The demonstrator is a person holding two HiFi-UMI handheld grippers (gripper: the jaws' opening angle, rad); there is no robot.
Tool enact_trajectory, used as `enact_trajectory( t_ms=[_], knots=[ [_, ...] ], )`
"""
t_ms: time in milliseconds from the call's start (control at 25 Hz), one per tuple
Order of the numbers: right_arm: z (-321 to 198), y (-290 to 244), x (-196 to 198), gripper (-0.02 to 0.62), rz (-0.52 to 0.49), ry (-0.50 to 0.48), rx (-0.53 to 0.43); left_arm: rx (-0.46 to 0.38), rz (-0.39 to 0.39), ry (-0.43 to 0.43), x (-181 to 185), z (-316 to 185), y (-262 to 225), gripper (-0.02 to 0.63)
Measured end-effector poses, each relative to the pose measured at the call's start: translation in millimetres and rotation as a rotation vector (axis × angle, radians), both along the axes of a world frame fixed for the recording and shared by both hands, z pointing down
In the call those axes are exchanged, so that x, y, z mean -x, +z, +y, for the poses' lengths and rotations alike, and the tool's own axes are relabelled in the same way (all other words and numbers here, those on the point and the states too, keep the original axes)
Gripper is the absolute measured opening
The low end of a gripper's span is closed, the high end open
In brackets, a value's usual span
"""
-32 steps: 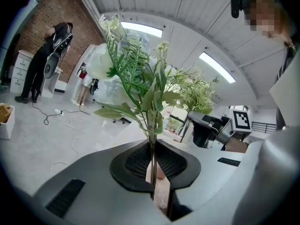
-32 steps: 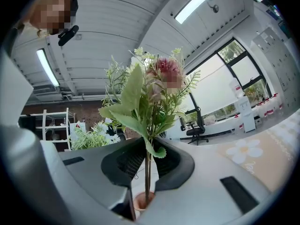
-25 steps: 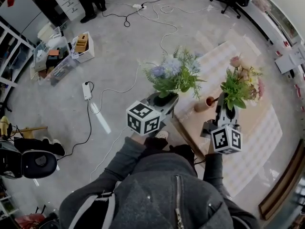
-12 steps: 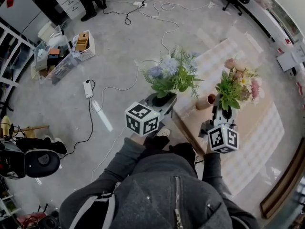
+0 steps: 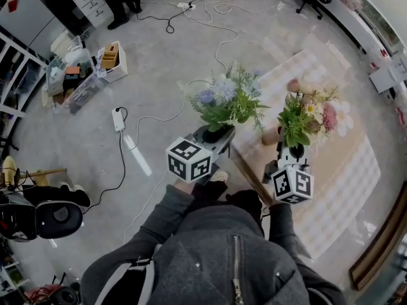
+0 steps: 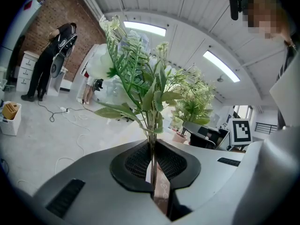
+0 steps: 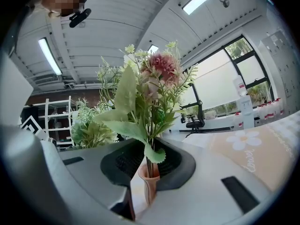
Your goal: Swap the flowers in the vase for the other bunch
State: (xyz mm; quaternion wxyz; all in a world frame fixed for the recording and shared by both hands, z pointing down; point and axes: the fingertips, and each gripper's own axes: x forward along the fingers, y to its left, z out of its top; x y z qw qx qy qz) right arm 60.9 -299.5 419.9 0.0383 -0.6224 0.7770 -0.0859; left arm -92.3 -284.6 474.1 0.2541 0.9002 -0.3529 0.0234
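The left gripper [image 5: 215, 136] is squeezing tight on the stems of the blue and white bunch [image 5: 226, 99], holding it up over the grey floor [image 5: 159, 62] at twelve o'clock in the head view. The right gripper [image 5: 294, 150] is pinching the stems of the pink bunch [image 5: 310, 114] at two o'clock, over the table [image 5: 343, 167] with its daisy cloth. The little brown vase [image 5: 271, 136] is standing on that table just beside the stems, while a power strip [image 5: 116, 119] and a white basket [image 5: 113, 61] are sitting on the floor around ten o'clock.
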Motion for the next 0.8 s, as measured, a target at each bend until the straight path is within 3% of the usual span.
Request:
enact_trajectory(
  t_ms=[480, 800],
  knots=[
    [-2.5, 3.0, -7.3, 0.048, 0.021, 0.019, 0.023, -0.011, 0.002, 0.007, 0.2, -1.3, -1.4, 0.032],
    [-2.4, 5.5, -8.2, 0.087, 0.025, 0.021, 0.036, -0.014, 0.007, 0.011, -0.9, -1.7, -2.1, 0.032]
  ],
)
